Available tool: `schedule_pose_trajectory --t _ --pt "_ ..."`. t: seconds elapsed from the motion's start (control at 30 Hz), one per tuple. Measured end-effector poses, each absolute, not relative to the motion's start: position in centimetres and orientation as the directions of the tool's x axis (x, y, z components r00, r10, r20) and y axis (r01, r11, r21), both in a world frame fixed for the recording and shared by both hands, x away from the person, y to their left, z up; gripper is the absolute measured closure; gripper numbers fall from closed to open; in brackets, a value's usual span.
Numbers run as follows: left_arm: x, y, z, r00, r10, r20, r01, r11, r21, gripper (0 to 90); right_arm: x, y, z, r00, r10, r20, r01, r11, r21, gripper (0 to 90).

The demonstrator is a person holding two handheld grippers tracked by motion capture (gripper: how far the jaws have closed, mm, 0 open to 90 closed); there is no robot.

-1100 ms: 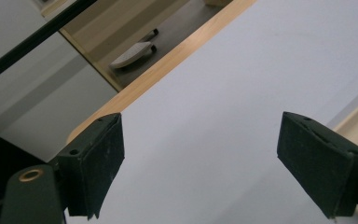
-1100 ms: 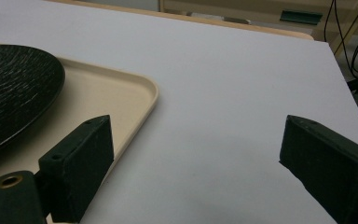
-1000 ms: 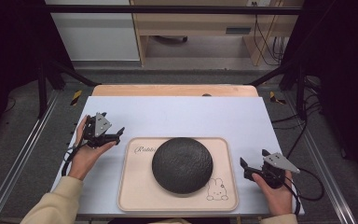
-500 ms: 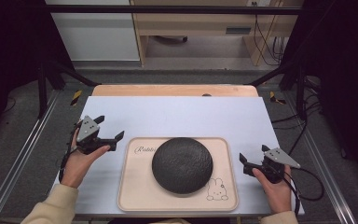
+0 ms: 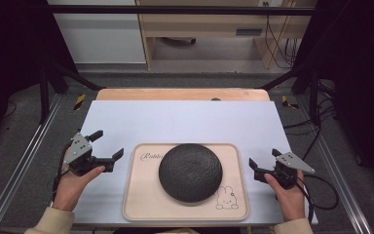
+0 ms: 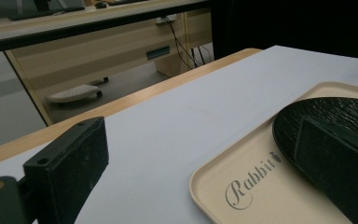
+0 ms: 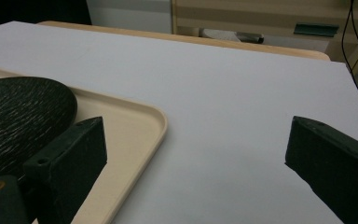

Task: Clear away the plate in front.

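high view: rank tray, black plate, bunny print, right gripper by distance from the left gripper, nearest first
From the left gripper, jaws open:
1. Tray, its left rim just right of the jaws.
2. Black plate, mid-tray.
3. Bunny print, tray's near-right corner.
4. Right gripper, beyond the tray's right rim.

A white tabletop [image 5: 185, 122] stood with a strip of bare wood [image 5: 182, 94] along its far edge. Beyond it lay grey floor [image 5: 214, 51], and on that a light wooden desk [image 5: 209, 24] with cables [image 5: 272, 39] hanging at its right end. A white cabinet [image 5: 97, 36] stood left of the desk. Metal rails [image 5: 27, 156] ran down both sides of the tabletop, with yellow-and-black tape [image 5: 79, 101] near the left one.
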State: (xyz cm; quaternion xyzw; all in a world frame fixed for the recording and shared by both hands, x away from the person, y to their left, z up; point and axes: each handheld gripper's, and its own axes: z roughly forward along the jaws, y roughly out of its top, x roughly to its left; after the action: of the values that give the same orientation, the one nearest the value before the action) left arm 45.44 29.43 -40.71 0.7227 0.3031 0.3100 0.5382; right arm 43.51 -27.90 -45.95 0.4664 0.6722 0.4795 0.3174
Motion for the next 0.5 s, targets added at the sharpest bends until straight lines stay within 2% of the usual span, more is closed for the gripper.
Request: schedule_pose_trajectory --t 0.23,0.5 --pt "43.8 30.1 -40.4 0.632 0.763 0.138 0.049 -0.217 0.975 2.5 43.3 -27.8 -45.9 -0.380 0.924 0.030 0.317 0.100 0.943 5.4" --pt "42.6 30.7 -40.9 0.646 0.751 0.135 0.040 -0.209 0.977 2.5 42.9 -28.0 -45.6 -0.398 0.917 0.034 0.310 0.100 0.945 5.3"
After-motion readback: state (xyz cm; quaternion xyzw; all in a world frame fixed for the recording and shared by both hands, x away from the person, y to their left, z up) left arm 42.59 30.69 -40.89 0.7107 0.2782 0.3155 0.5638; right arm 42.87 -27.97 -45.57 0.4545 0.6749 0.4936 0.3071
